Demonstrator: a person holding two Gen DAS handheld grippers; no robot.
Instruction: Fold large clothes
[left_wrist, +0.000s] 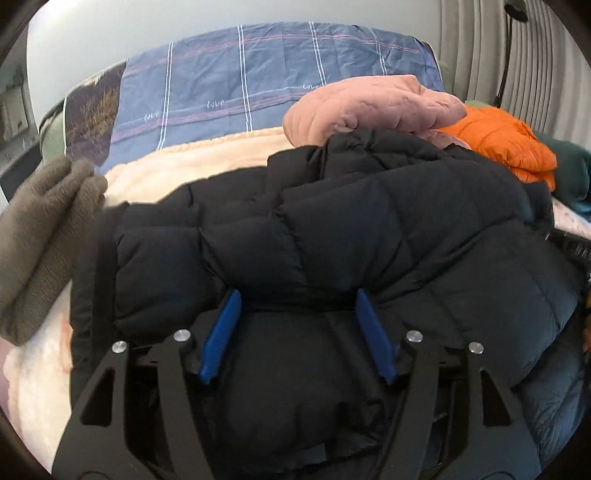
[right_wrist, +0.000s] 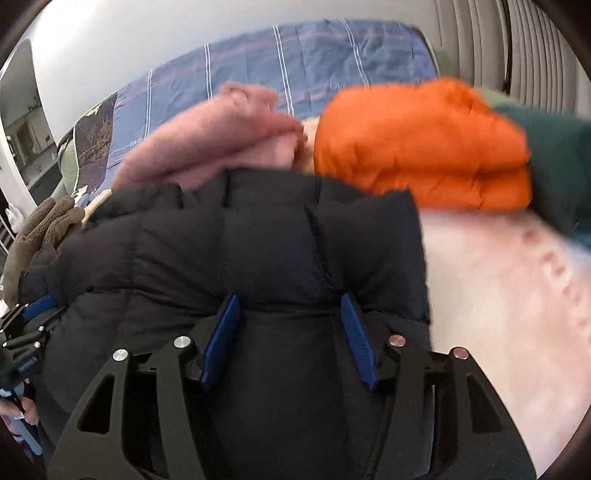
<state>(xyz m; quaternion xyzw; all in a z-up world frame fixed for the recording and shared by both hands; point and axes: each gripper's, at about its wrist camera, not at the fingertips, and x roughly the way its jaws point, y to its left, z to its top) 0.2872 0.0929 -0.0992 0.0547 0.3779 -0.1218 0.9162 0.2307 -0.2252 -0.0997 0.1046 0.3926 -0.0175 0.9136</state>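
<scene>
Your left gripper (left_wrist: 297, 308) and right gripper (right_wrist: 291, 314) both stand spread over the black jacket (left_wrist: 332, 229), pads straddling puffy fabric without pinching it. The jacket lies bunched on the bed's near side, on the cream blanket (left_wrist: 192, 166). It looks partway folded, so you likely need fresh holds on its near hem before the next fold.

A bare patch of bed (right_wrist: 498, 314) lies to the right. A grey sweater (left_wrist: 40, 236) crowds the left edge. Beyond sit the pink jacket (left_wrist: 369, 107) and the folded orange jacket (right_wrist: 424, 147), touching the black one's far side, so fold short.
</scene>
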